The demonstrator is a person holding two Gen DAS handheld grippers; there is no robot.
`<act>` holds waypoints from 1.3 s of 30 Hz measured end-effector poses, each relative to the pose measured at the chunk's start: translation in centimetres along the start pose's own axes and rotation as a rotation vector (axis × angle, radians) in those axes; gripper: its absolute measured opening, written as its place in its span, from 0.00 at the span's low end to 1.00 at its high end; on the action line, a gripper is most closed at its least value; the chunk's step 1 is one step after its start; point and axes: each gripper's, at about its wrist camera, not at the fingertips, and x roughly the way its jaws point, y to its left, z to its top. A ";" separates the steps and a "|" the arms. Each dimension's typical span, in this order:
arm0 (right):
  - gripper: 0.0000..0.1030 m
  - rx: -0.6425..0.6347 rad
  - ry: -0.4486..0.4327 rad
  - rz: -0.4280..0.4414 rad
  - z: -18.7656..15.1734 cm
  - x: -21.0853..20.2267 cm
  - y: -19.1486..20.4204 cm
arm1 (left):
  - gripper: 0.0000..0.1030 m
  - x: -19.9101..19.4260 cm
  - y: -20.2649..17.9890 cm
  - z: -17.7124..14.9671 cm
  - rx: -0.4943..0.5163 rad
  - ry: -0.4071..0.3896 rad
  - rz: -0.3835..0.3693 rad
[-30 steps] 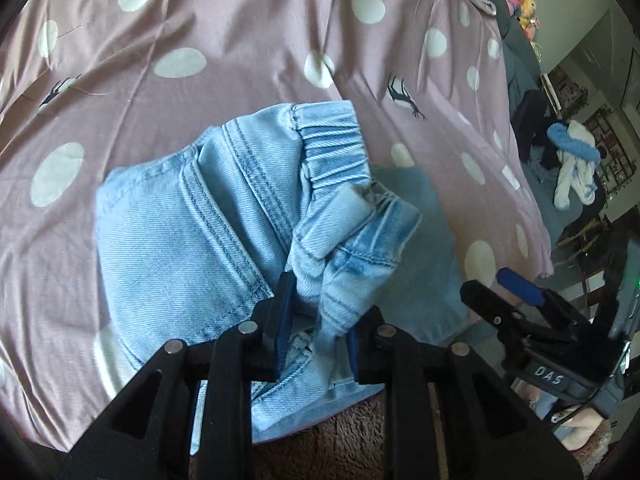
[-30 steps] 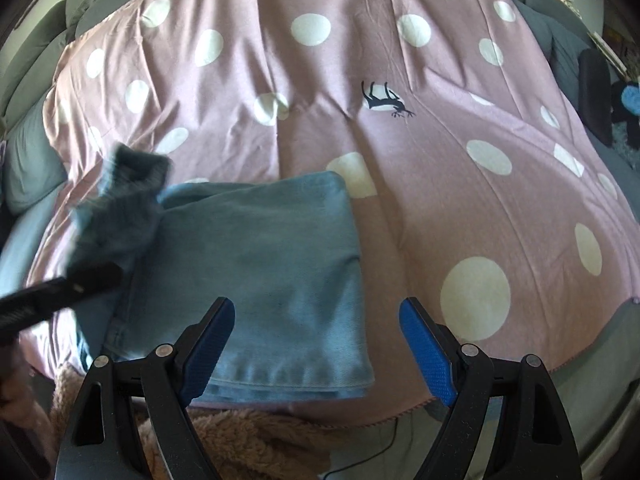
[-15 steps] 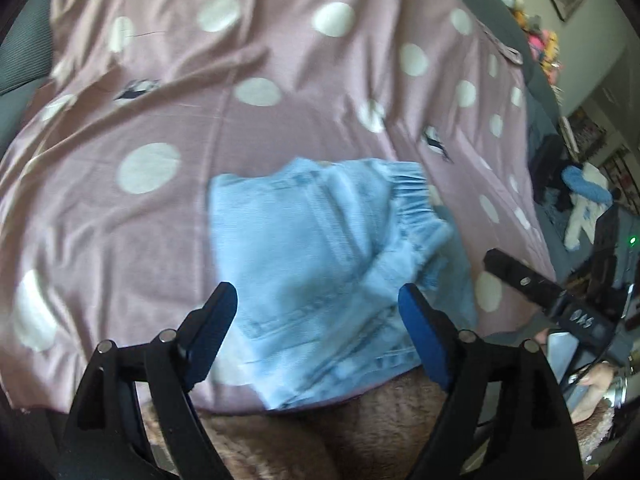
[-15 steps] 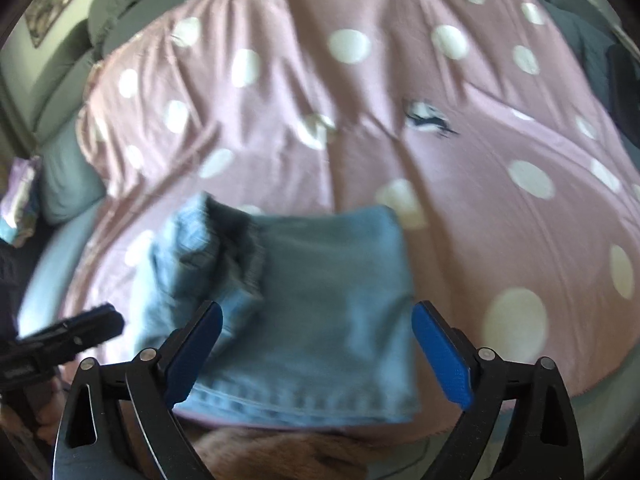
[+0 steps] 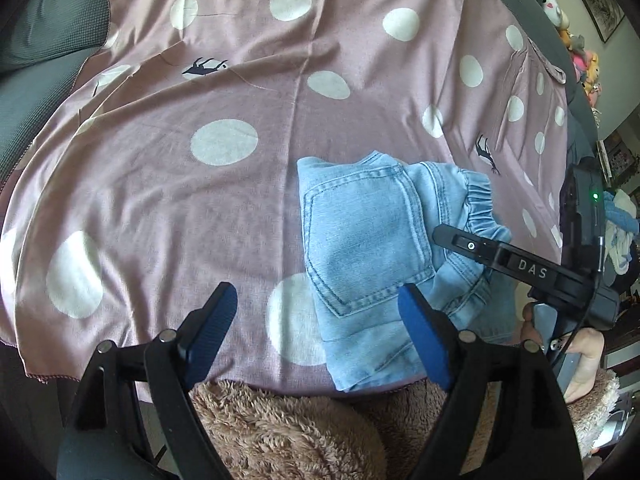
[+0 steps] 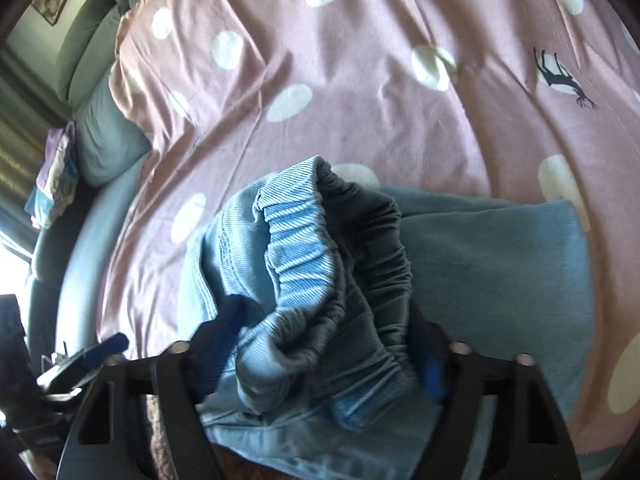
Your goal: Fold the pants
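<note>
Light blue denim pants (image 5: 372, 248) lie folded on the pink polka-dot bedspread (image 5: 240, 92), back pocket up, near the front edge. My left gripper (image 5: 320, 332) is open and empty, just in front of the pants' left edge. My right gripper (image 5: 472, 240) reaches in from the right over the elastic waistband (image 5: 480, 208). In the right wrist view the bunched waistband (image 6: 320, 264) sits between the jaws of my right gripper (image 6: 324, 356), which stand wide around it; the blue pads are partly hidden by cloth.
A brown fluffy blanket (image 5: 280, 428) lies below the bed's front edge. Grey pillows (image 5: 48, 20) sit at the far left. Clothes (image 5: 620, 216) and clutter are at the right of the bed. A light blue pillow (image 6: 104, 140) lies at left in the right wrist view.
My left gripper let go of the pants, opened and drew back. My right gripper moved left onto the waistband, which now fills its jaws.
</note>
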 end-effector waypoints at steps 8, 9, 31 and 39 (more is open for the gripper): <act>0.36 -0.060 -0.173 0.000 -1.2 -7.3 0.8 | 0.80 0.1 -0.5 0.8 0.014 -0.012 -0.045; 0.36 -0.054 -0.193 -0.008 -1.3 -8.3 0.4 | 0.80 0.2 -0.7 0.9 0.018 -0.011 -0.050; 0.74 0.169 -0.145 -0.203 -5.9 -7.5 -10.1 | 0.63 7.9 -4.3 1.0 0.079 0.167 -0.167; 0.87 0.249 -0.128 -0.088 -6.4 -6.8 -12.8 | 0.66 8.0 -5.7 0.0 0.106 0.214 -0.268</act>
